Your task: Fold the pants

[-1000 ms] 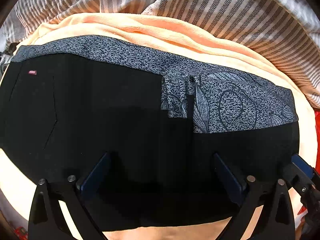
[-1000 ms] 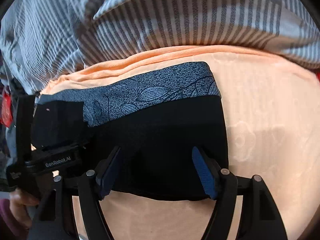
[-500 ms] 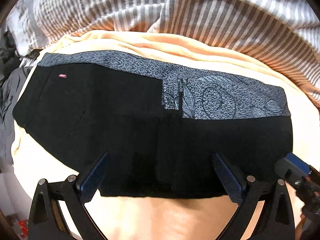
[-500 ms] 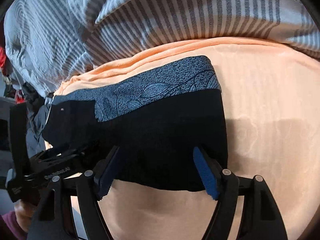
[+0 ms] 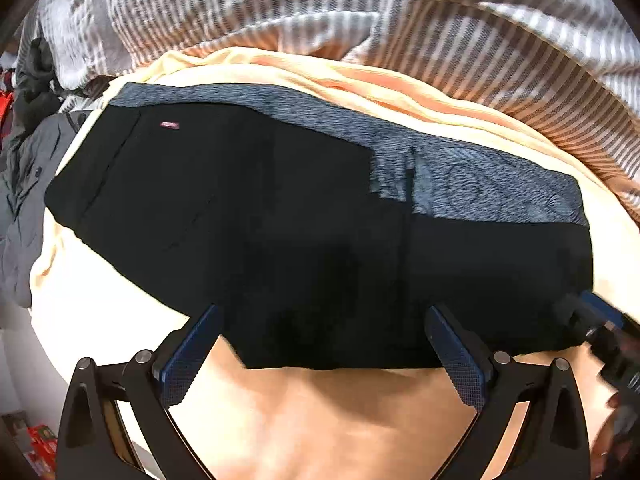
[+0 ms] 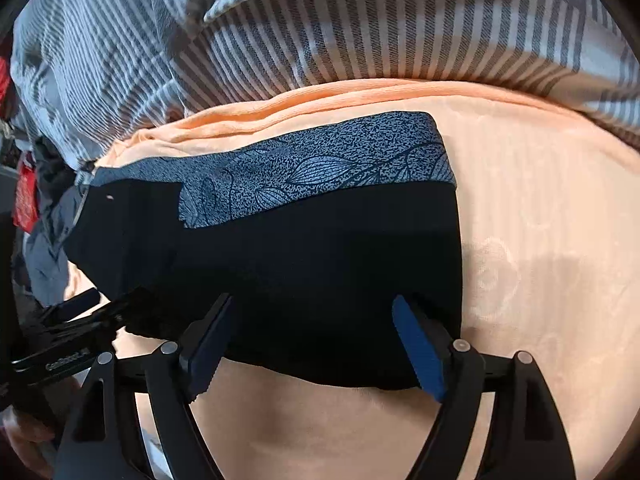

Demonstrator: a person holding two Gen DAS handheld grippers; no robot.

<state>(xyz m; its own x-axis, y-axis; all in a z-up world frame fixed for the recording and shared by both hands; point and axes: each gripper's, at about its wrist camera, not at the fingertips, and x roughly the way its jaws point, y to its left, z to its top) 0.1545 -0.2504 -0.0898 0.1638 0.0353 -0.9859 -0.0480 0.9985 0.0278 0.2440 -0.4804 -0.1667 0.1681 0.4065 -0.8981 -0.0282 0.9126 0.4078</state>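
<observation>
The black pants (image 5: pixel 304 220) lie folded flat on a peach sheet, with a grey leaf-patterned waistband (image 5: pixel 480 188) along the far edge and a small red tag (image 5: pixel 169 125) at the far left. In the right wrist view the pants (image 6: pixel 320 264) fill the middle. My left gripper (image 5: pixel 320 344) is open and empty, over the near edge of the pants. My right gripper (image 6: pixel 316 344) is open and empty, at the near right part of the pants. Each gripper shows at the edge of the other's view.
The peach sheet (image 6: pixel 540 240) covers the bed around the pants. A grey-and-white striped duvet (image 5: pixel 400 12) is bunched along the far side. Dark clothing (image 5: pixel 24 184) is heaped at the left edge.
Both grippers have drawn back toward me from the pants, so more of the peach sheet shows at the near edge. The pants lie as before.
</observation>
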